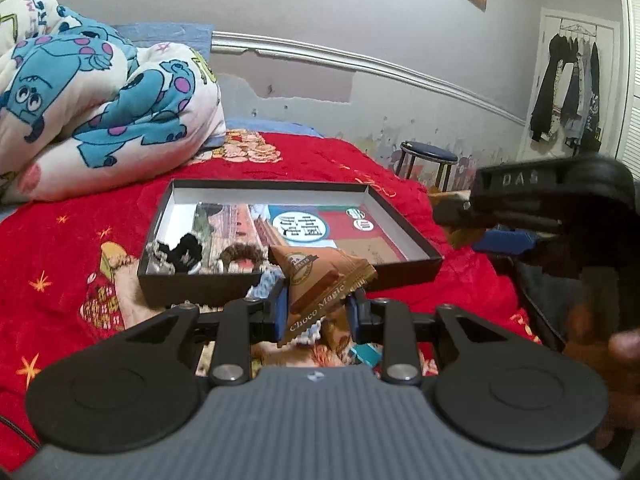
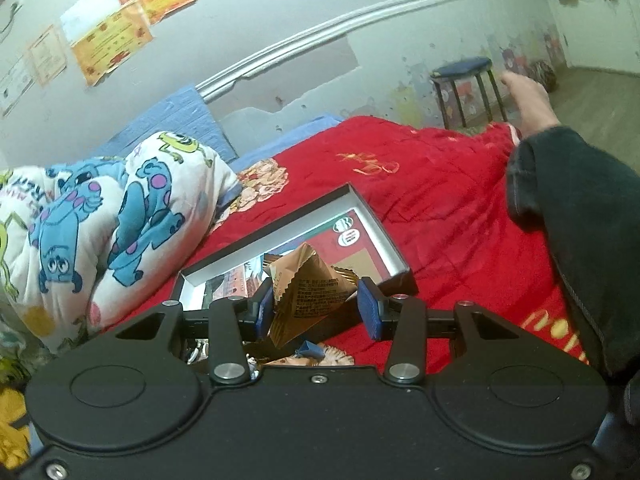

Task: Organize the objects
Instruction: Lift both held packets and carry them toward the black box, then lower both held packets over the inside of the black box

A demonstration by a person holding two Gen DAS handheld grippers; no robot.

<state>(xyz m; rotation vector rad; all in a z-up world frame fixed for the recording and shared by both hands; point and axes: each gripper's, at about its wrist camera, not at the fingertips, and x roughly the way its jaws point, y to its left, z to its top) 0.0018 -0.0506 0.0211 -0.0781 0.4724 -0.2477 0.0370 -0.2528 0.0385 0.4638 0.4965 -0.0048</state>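
Two snack packets [image 1: 320, 280], one box [image 1: 224, 284]

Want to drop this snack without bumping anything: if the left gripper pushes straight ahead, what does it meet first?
Probably the near wall of the black box; the left gripper, holding the Choco Magic packet, sits just short of it.

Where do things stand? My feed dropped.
Left gripper and right gripper each shut on a snack packet. Black box ahead, nothing blocking.

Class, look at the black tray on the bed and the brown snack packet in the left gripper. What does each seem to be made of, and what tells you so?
Black tray: probably cardboard, matt black outside, white inside; thin, straight, sharply folded walls.
Snack packet: apparently plastic or foil film, slightly glossy; it crinkles and has a serrated sealed edge.
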